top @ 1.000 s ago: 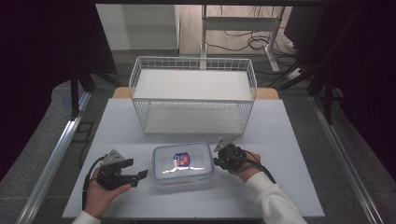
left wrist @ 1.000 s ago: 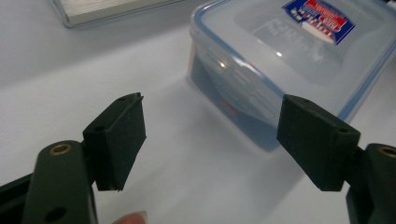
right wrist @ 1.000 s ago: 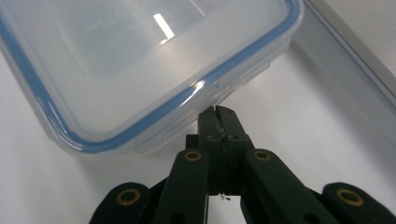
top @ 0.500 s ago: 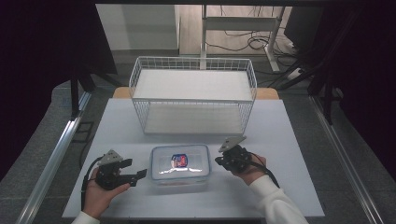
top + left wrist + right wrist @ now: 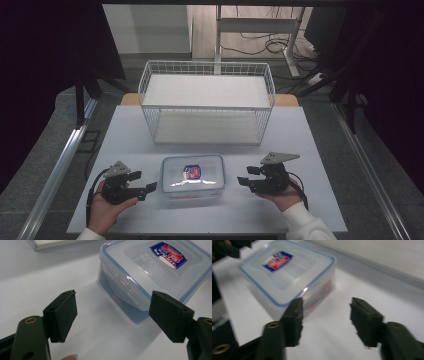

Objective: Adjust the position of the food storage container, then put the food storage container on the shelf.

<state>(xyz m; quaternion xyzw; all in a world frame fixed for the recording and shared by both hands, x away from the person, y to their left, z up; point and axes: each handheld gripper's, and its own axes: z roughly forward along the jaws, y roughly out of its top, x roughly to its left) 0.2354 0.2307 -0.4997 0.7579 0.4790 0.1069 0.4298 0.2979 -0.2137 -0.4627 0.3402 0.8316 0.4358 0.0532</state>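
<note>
Both grippers — left (image 5: pixel 148 187), right (image 5: pixel 242 181) — gape empty beside the lidded container (image 5: pixel 192 176), not yet grasped or lifted.

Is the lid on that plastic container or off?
On: the lid sits flat on the container, blue seal rim all round.

clear blue-rimmed container (image 5: pixel 192 176), white wire basket (image 5: pixel 207 102)

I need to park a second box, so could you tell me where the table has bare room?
Bare patches: the table right of the wire basket, and left of it. Crowded: the near edge, where the left gripper and right gripper flank the container.
</note>
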